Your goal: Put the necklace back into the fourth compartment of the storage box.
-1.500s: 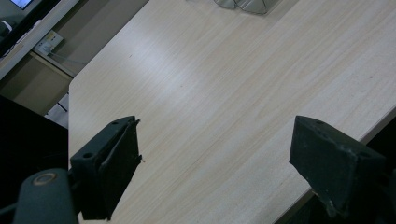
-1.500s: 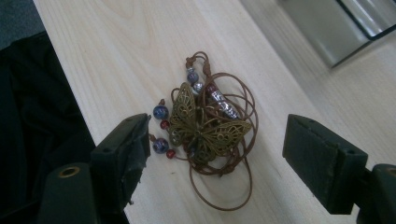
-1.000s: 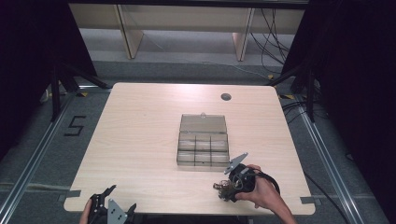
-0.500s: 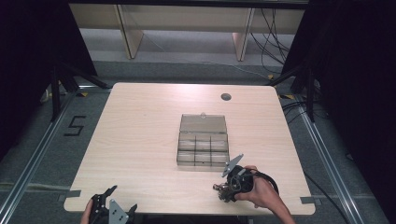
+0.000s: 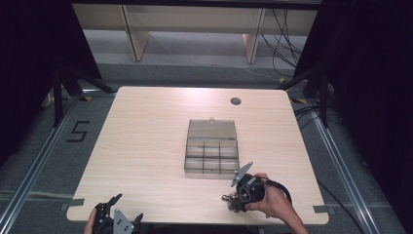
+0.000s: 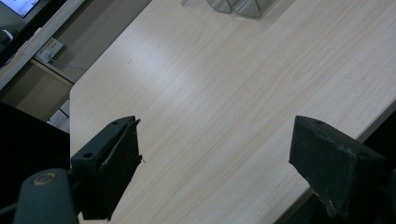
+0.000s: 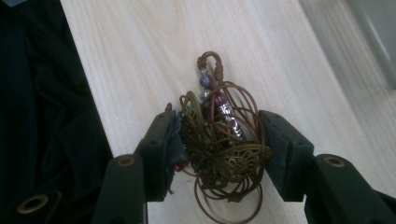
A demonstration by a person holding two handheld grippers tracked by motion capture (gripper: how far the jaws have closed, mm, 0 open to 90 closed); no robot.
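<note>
Bronze necklace (image 7: pixel 219 144) — pale wood table (image 5: pixel 146 146)

We've got loads of bare worktop (image 5: pixel 146 146) on the left half, nothing to dodge there. The only real obstacle is the clear compartment box (image 5: pixel 212 155) sitting mid-worktop with its lid (image 5: pixel 212 129) lying open at the far side. Just in front of it, near the front edge, the tangled necklace (image 7: pixel 219 140) takes up the gap between our right gripper (image 7: pixel 217 147) fingers (image 7: pixel 161 140).
</note>
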